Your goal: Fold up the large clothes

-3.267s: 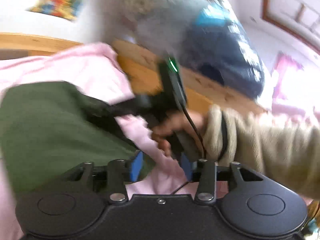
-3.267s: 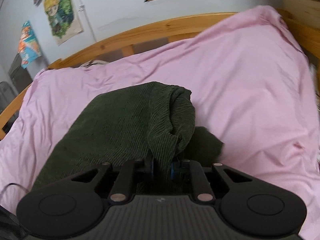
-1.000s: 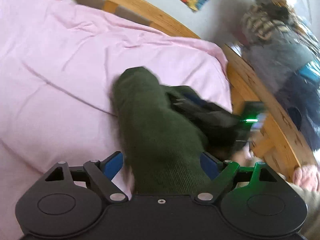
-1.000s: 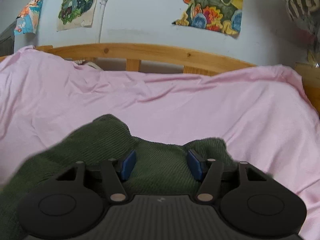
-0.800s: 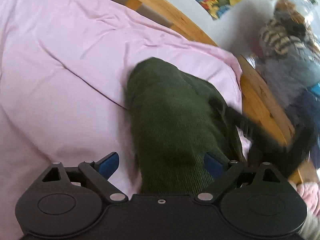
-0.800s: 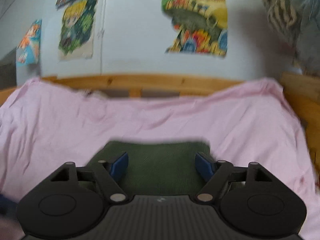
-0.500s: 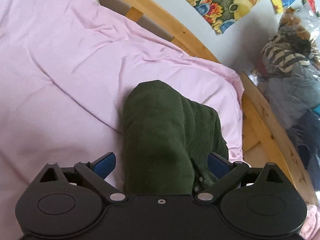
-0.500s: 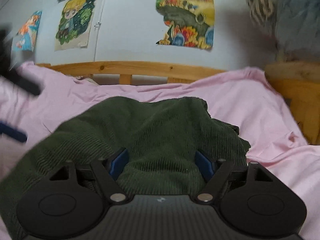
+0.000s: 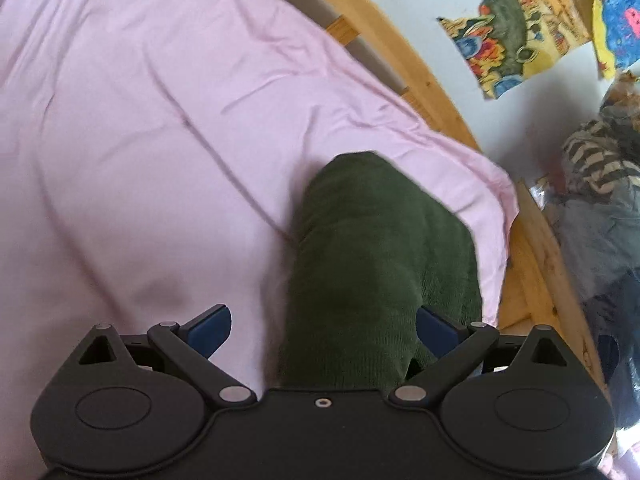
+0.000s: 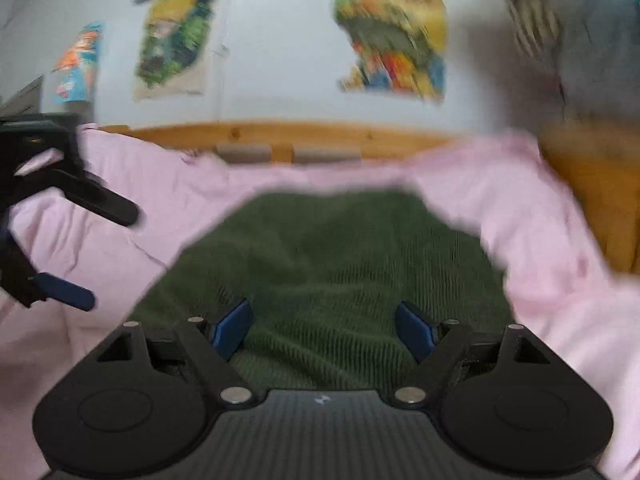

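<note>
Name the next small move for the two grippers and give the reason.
Probably draw both back. The left gripper and right gripper, which has just been opening, stand open, gripping nothing, and the green garment lies folded on the pink sheet.

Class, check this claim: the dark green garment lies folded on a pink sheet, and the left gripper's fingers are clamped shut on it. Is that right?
Not quite. The green garment does lie on the pink sheet, but the left gripper is open, its fingers spread wide and not clamping the cloth. The left wrist view shows this.
</note>
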A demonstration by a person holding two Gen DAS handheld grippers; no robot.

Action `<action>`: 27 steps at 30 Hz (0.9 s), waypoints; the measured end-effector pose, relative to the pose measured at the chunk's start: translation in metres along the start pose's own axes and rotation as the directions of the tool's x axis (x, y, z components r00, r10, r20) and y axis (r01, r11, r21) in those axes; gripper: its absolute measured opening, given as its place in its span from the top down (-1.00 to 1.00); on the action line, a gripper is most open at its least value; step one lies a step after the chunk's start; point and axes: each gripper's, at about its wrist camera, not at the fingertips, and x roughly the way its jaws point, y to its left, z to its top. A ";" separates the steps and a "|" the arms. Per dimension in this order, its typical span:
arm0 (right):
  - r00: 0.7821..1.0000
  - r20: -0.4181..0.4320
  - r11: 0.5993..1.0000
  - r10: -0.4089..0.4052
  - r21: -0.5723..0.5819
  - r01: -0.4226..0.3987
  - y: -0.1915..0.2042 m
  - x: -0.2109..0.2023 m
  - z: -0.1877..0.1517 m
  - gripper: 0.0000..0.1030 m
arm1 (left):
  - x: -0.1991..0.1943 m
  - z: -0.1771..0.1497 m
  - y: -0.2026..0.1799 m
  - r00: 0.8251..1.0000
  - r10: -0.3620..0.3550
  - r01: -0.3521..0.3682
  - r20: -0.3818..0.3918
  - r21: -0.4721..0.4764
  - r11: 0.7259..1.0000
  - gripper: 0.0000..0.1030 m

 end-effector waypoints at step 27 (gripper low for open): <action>0.961 0.044 0.895 -0.272 0.378 0.236 -0.082 -0.037 0.024 -0.98 | 0.030 -0.040 -0.056 0.994 0.089 -0.066 -0.059 0.319 0.945 -0.98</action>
